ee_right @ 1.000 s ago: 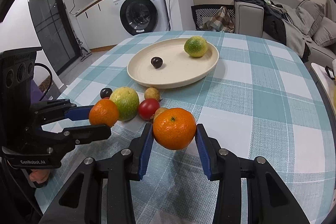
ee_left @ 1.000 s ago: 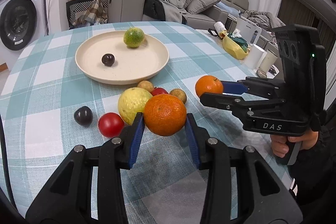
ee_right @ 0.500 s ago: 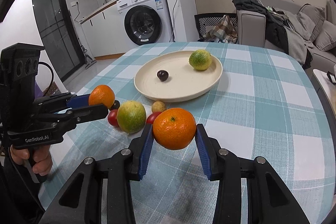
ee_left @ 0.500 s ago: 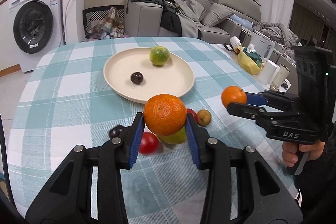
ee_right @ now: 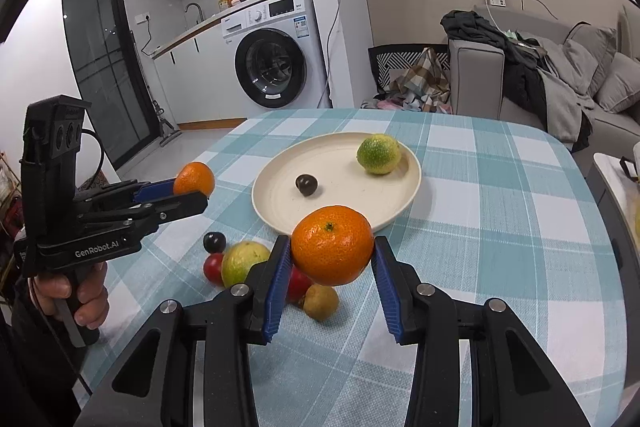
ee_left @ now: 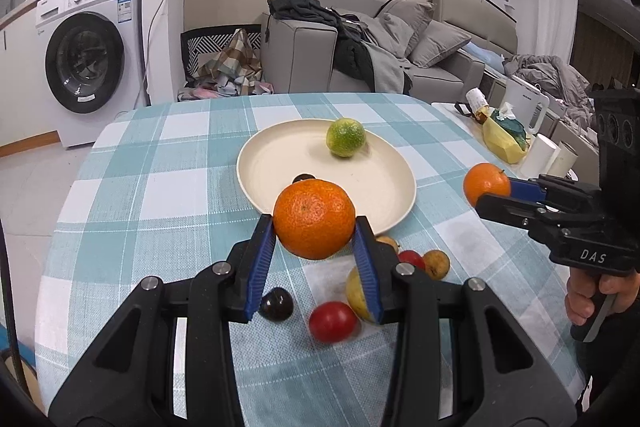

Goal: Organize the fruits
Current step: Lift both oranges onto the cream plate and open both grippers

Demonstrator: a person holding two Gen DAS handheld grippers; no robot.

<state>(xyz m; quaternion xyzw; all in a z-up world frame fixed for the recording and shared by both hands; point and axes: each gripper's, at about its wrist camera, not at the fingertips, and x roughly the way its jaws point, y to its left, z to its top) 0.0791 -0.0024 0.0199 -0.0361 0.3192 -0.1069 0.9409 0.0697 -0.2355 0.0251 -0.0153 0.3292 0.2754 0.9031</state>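
Note:
My left gripper [ee_left: 314,223] is shut on a large orange [ee_left: 314,217], held above the table just in front of the cream plate [ee_left: 276,155]. My right gripper [ee_right: 332,246] is shut on a second orange [ee_right: 332,243], also in the air near the plate's [ee_right: 360,201] front rim. Each gripper shows in the other's view, still carrying its orange [ee_left: 485,183] [ee_right: 194,179]. On the plate lie a green citrus [ee_right: 378,153] and a small dark fruit [ee_right: 306,185]. Below the grippers, loose fruit sits on the cloth: a yellow-green fruit [ee_right: 244,259], a tomato [ee_left: 332,321], a dark plum [ee_left: 276,303].
The round table has a teal checked cloth [ee_right: 500,207]. Two small brown fruits [ee_left: 436,263] [ee_right: 321,302] lie among the loose ones. A side stand with a yellow bag [ee_left: 506,143] and white cups stands off the table's right edge. A washing machine [ee_right: 276,55] and a sofa stand behind.
Both grippers have risen with their oranges and drawn closer to the plate. The loose fruit on the cloth now lies below and behind the held oranges.

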